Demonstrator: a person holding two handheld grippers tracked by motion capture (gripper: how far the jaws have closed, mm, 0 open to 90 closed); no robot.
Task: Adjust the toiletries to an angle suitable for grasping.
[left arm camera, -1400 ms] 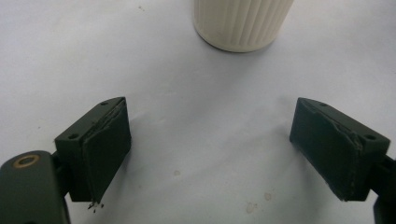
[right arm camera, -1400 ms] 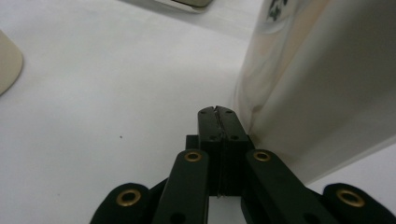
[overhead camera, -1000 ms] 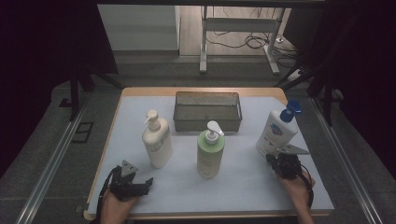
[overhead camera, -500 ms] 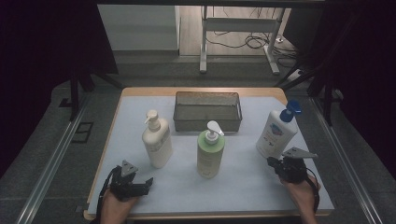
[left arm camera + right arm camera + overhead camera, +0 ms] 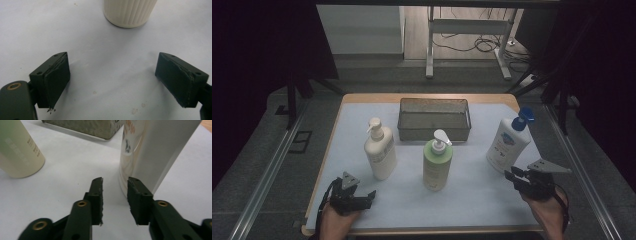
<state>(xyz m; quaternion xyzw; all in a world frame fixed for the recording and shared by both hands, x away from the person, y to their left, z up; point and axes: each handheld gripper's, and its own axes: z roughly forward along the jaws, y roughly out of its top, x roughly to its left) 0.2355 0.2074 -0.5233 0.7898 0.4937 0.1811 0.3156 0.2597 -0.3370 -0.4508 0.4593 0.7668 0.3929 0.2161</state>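
On the desk [image 5: 362, 125], covered with a pale sheet, stand three pump bottles in front of a metal mesh basket [image 5: 434, 118]. The white bottle with the blue pump [image 5: 508, 143] stands upright at the right side of the desk, just right of the basket's front corner. The right gripper [image 5: 513, 176] hovers just in front of this bottle's base, pointing toward it. Its jaws have just been opening and now stand partly apart with nothing between them. In the right gripper view the right gripper [image 5: 114, 186] has its tips close to the foot of the white bottle [image 5: 152, 152], which rises just beyond the right-hand jaw; whether that jaw touches the bottle I cannot tell. The green bottle [image 5: 17, 150] shows further off to the left, and a corner of the basket [image 5: 85, 127] lies behind.

The green bottle [image 5: 437, 161] stands upright in the middle of the desk, in front of the basket. The cream bottle [image 5: 380, 150] stands upright to its left.

The left gripper [image 5: 367, 196] rests low at the front left of the desk, in front of the cream bottle and apart from it. In the left gripper view the left gripper [image 5: 112, 75] has its jaws spread wide over bare sheet, holding nothing, with the ribbed base of the cream bottle [image 5: 129, 12] ahead of them.
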